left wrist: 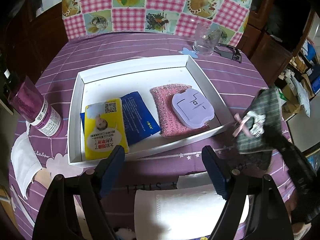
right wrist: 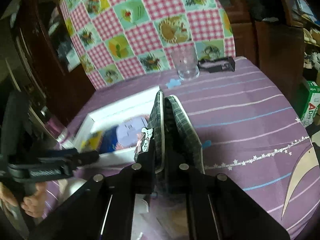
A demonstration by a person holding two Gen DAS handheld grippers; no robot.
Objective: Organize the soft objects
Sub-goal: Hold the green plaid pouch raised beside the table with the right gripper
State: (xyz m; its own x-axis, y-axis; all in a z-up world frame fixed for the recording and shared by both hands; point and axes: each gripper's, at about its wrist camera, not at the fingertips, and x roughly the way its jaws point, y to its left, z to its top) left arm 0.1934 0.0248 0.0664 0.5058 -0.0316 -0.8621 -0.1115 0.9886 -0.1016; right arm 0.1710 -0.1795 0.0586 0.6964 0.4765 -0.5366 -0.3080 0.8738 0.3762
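On the purple striped worktop (left wrist: pixel 230 76), a white tray (left wrist: pixel 76 104) already holds a yellow pack (left wrist: pixel 105 128) lying over a blue pack (left wrist: pixel 138 116), and beside them a pink scrubber (left wrist: pixel 166 108) with a lilac pad (left wrist: pixel 193 110) resting on top. Your right hand-held gripper (right wrist: pixel 162 154) is clamped on a plaid pouch (right wrist: pixel 180 124), holding it edge-up just beside the tray's right rim, above the cloth. The pouch's two plaid layers stand on either side of the grip line, so it looks pinched through its middle. A small white charm (left wrist: pixel 257 124) and a pink bow (left wrist: pixel 243 125) show on its face in the left view.

Your left hand-held gripper (left wrist: pixel 166 170) hovers with its jaws apart and nothing between them, at the tray's near edge, above a folded white cloth (left wrist: pixel 188 206). Another white cloth (left wrist: pixel 25 160) lies at the left, near a purple-labelled bottle (left wrist: pixel 40 112). A glass (left wrist: pixel 206 40) and a black clip (left wrist: pixel 230 51) sit at the far end.

The pouch looks light and limp; expect it to fold and sag around the pads rather than hold shape. A firm pinch on the fabric body suits it, clear of the charm and bow, which could snag. The tray's back half is bare and looks the likely spot. The packs seem soft and slightly slick, so take them across the middle.
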